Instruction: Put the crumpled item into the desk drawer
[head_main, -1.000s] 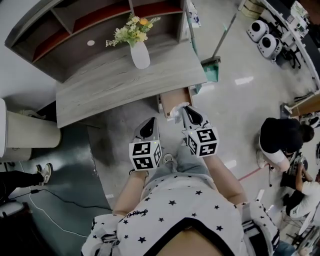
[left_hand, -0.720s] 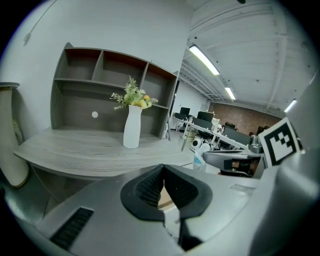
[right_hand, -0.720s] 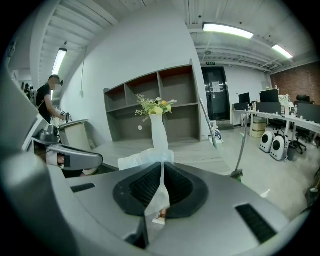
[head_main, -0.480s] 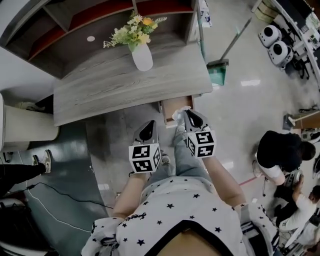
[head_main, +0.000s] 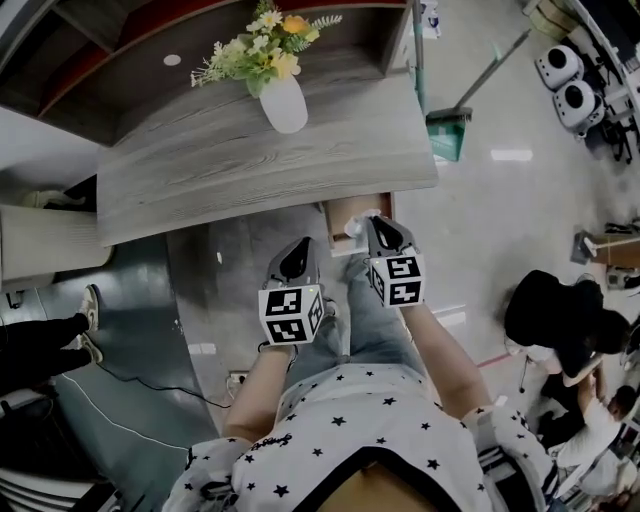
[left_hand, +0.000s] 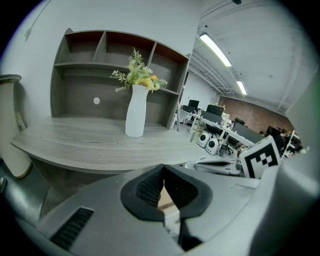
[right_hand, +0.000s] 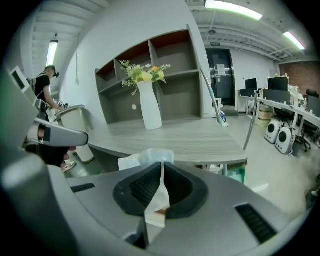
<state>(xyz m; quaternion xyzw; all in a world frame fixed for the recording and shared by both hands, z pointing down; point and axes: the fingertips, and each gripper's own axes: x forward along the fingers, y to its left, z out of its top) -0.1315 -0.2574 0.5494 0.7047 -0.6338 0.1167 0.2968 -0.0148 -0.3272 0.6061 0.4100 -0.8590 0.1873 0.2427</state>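
Note:
My right gripper (head_main: 371, 224) is shut on a crumpled white paper (head_main: 357, 226), held right above the open wooden drawer (head_main: 338, 211) that sticks out under the grey desk's (head_main: 250, 165) front edge. In the right gripper view the paper (right_hand: 148, 159) is pinched between the jaws and bulges past the tips of the right gripper (right_hand: 162, 169). My left gripper (head_main: 297, 248) hangs to the left of the drawer, over the floor. It holds nothing, and in its own view the left gripper (left_hand: 162, 171) has its jaws together.
A white vase with flowers (head_main: 283, 103) stands on the desk, in front of a shelf unit (head_main: 120, 40). A broom and green dustpan (head_main: 447, 130) lean at the desk's right end. A pale bin (head_main: 40, 240) sits left. A seated person (head_main: 555, 320) is at the right.
The desk has come nearer in the head view. Both grippers keep their pose, with the right one still shut on the paper over the drawer.

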